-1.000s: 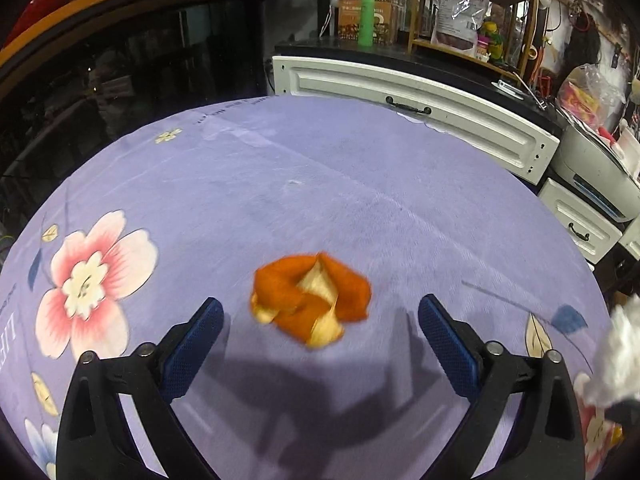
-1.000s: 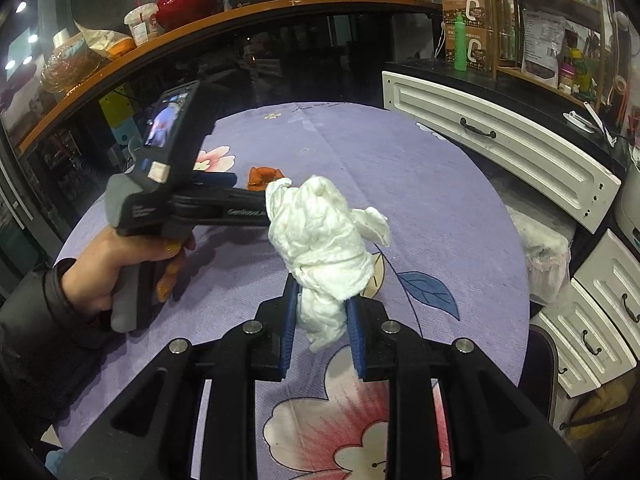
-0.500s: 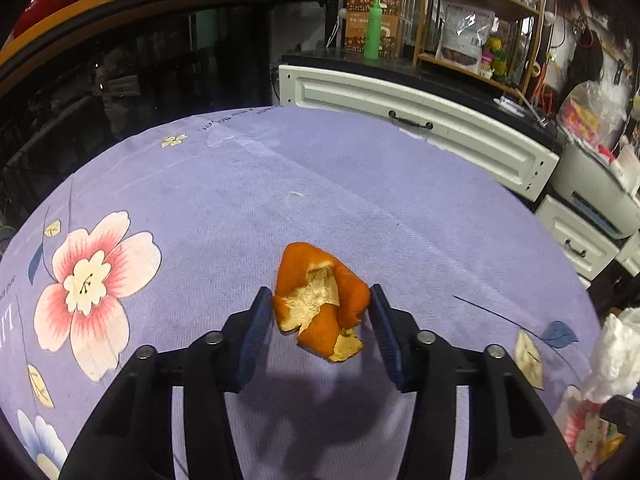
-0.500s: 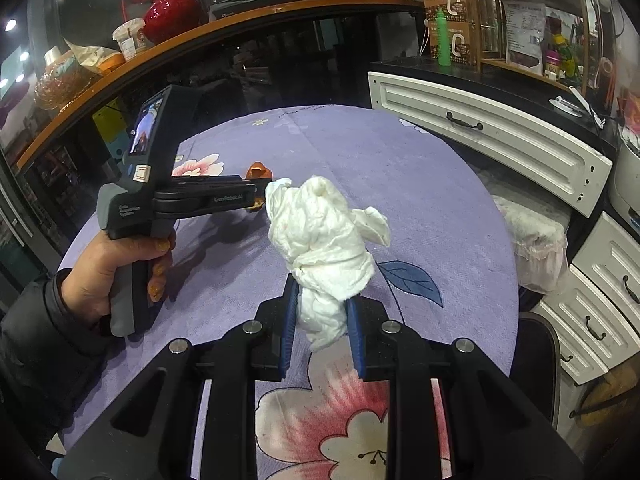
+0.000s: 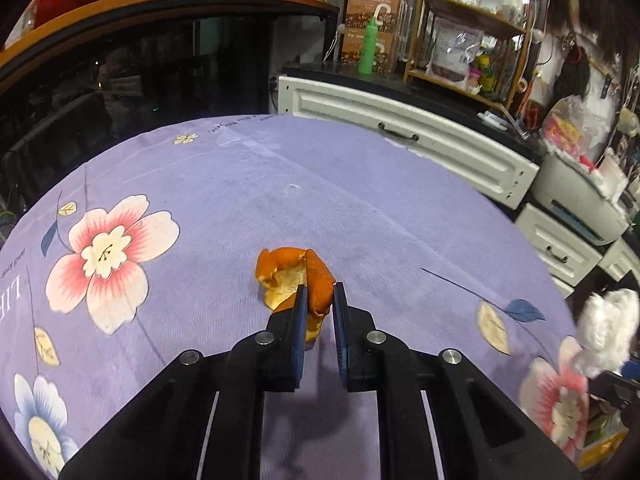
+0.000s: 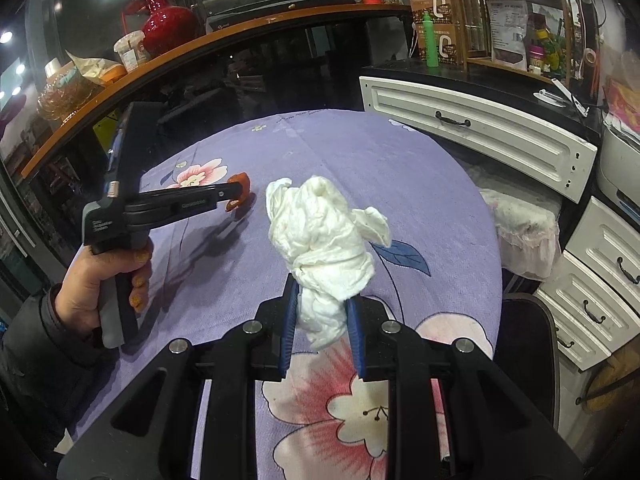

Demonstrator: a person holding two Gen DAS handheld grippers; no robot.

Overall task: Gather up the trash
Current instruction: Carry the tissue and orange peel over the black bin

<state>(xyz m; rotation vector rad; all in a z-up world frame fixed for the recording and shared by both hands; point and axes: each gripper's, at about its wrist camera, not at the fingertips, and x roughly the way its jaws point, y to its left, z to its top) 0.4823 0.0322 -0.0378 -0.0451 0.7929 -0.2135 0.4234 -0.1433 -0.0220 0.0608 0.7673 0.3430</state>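
Note:
An orange peel (image 5: pixel 294 276) is pinched between the jaws of my left gripper (image 5: pixel 319 300), held just above the purple flowered tablecloth (image 5: pixel 240 200). The peel also shows small in the right wrist view (image 6: pixel 239 190) at the tip of the left gripper (image 6: pixel 236 194). My right gripper (image 6: pixel 322 304) is shut on a crumpled white tissue (image 6: pixel 324 236) and holds it above the cloth. The tissue shows at the right edge of the left wrist view (image 5: pixel 606 328).
The round table's cloth (image 6: pixel 400 184) ends near white drawer cabinets (image 6: pixel 480 128). A bin lined with a plastic bag (image 6: pixel 524 228) stands beside the table on the right. A dark curved counter (image 6: pixel 240 60) with a red vase (image 6: pixel 168 20) runs behind.
My left gripper closed on the orange peel, which lay on the cloth between open jaws a second ago, and lifted it a little. The right gripper kept holding the tissue.

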